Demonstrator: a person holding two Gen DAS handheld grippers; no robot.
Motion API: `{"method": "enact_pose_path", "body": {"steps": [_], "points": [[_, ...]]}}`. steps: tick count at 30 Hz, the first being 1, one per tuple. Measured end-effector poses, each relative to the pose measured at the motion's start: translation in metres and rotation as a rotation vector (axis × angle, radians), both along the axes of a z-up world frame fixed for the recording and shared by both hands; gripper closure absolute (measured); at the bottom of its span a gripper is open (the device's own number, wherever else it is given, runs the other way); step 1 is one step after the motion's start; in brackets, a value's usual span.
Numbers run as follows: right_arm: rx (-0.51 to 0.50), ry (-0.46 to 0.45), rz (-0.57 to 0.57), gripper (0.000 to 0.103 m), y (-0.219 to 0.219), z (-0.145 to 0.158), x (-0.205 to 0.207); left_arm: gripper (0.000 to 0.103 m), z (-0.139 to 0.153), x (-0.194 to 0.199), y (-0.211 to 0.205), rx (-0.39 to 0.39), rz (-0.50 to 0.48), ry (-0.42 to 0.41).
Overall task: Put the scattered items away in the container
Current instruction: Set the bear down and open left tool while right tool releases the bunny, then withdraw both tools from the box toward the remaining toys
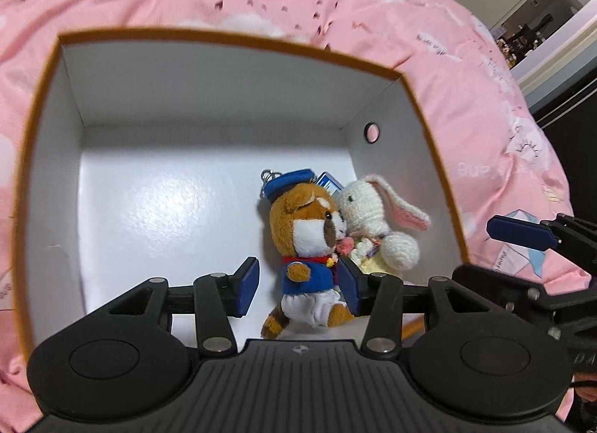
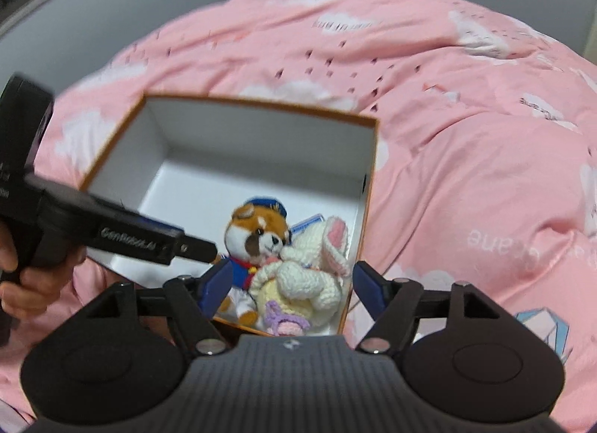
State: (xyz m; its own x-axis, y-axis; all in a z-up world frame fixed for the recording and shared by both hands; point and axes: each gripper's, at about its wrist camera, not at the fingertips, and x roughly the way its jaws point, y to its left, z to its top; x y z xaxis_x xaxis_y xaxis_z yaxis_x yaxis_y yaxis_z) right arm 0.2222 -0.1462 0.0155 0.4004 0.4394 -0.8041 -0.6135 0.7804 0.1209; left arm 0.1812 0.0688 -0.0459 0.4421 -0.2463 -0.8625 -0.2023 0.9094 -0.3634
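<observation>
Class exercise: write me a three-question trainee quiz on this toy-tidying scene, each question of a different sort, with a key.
1. True or false: the crochet rabbit lies outside the box.
2. Which toy wears a blue cap? A) raccoon plush B) rabbit C) neither
3. Fill in: the box sits on a ____ quilt.

Key: 1 false. 2 A. 3 pink.

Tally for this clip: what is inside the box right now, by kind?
Plush raccoon in blue sailor outfit: 1
White crocheted bunny: 1
Blue-and-white card or packet, mostly hidden behind the toys: 1
Total: 3

All sit together in one corner of the white-lined box. Neither toy is gripped by either gripper.
</observation>
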Motion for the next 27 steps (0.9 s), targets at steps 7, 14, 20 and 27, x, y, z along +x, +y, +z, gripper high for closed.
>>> {"method": "enact_pose_path", "body": {"steps": [7,14,20,27], "points": [[0.118,-0.053,-0.121,0.03,-0.03,0.021,-0.027,0.049,0.034,-0.031,0.001,0.037,-0.028,-0.078],[0.093,-0.129,-0.198,0.034,-0.057,0.025,-0.065,0.049,0.057,-0.064,-0.007,0.08,-0.104,-0.152],[0.081,-0.095,-0.237,0.042,-0.084,0.012,-0.092,0.049,0.058,-0.088,-0.014,0.092,-0.177,-0.174],[0.037,-0.007,-0.258,0.042,-0.109,-0.012,-0.115,0.049,0.032,-0.102,-0.041,0.158,-0.313,-0.164]]}}
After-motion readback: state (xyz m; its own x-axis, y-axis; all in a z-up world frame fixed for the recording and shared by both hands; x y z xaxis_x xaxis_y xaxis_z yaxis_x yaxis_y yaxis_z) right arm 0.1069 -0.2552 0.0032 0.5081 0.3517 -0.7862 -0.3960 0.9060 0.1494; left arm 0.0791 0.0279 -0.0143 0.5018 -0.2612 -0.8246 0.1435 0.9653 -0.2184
